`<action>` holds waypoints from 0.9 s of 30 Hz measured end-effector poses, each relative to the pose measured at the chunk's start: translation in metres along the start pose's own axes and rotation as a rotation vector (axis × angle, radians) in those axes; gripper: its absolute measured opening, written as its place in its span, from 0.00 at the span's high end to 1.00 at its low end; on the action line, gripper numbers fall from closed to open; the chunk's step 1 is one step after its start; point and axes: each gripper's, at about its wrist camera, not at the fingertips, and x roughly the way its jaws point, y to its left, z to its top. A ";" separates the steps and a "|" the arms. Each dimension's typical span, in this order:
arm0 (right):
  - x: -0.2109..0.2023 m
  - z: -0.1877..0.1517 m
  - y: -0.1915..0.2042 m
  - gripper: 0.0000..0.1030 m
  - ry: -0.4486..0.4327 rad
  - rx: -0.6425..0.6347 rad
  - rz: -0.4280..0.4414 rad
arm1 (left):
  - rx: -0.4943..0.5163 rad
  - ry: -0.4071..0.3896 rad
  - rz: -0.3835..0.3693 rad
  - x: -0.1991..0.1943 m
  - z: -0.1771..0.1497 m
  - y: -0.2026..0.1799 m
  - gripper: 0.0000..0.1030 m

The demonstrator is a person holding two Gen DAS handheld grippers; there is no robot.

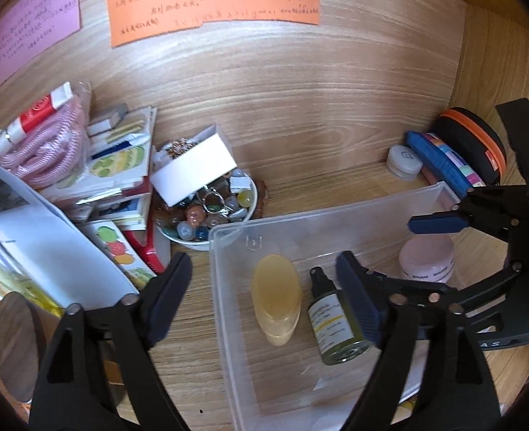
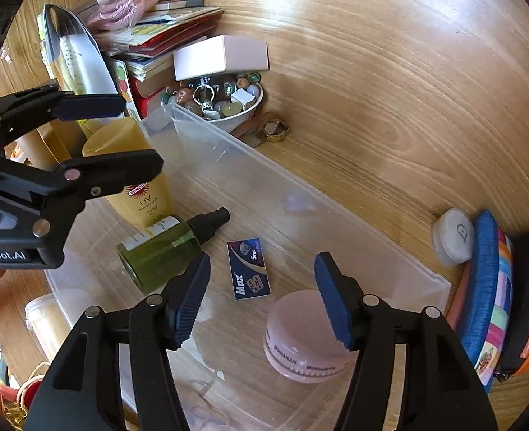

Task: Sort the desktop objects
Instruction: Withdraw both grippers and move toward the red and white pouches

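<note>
Bin: clear plastic storage box (image 2: pixel 336 215), holding yellow sunscreen tube (image 2: pixel 138 179), green spray bottle (image 2: pixel 164 248), blue razor-blade packet (image 2: pixel 249 269), pink round jar (image 2: pixel 300 337)
Right gripper (image 2: pixel 261 298): spread, empty, above packet
Packet axis: near-far, left of jar
Left gripper (image 1: pixel 264 287): spread, empty, straddling bin's left wall

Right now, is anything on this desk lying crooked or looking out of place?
Yes. The white box sits tilted on the bowl of stones, resting on its contents, not on the desk. Beside the bowl, the stack of booklets is fanned out unevenly. Inside the clear bin, the green spray bottle lies on its side.
</note>
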 end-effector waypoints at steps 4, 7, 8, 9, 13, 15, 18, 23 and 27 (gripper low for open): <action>-0.014 -0.009 0.001 0.37 -0.028 0.017 -0.013 | 0.006 0.001 0.008 -0.008 -0.001 -0.003 0.08; -0.020 -0.008 0.002 0.30 -0.047 0.026 -0.027 | 0.021 0.006 0.028 -0.015 -0.005 -0.007 0.07; -0.023 -0.009 0.001 0.28 -0.051 0.029 -0.032 | 0.024 0.006 0.035 -0.018 -0.006 -0.008 0.07; -0.027 -0.011 0.001 0.27 -0.056 0.032 -0.037 | 0.027 0.005 0.041 -0.020 -0.007 -0.009 0.07; -0.051 -0.021 0.002 0.20 -0.096 0.048 -0.054 | 0.025 -0.010 0.056 -0.037 -0.010 -0.010 0.07; -0.062 -0.025 0.004 0.20 -0.117 0.049 -0.067 | 0.022 -0.020 0.061 -0.045 -0.010 -0.011 0.07; -0.083 -0.033 0.006 0.20 -0.156 0.055 -0.074 | 0.018 -0.040 0.069 -0.061 -0.011 -0.012 0.07; -0.117 -0.047 0.011 0.20 -0.222 0.078 -0.071 | 0.014 -0.082 0.089 -0.092 -0.018 -0.013 0.03; -0.139 -0.058 0.014 0.20 -0.261 0.098 -0.053 | 0.015 -0.122 0.098 -0.119 -0.028 -0.014 0.01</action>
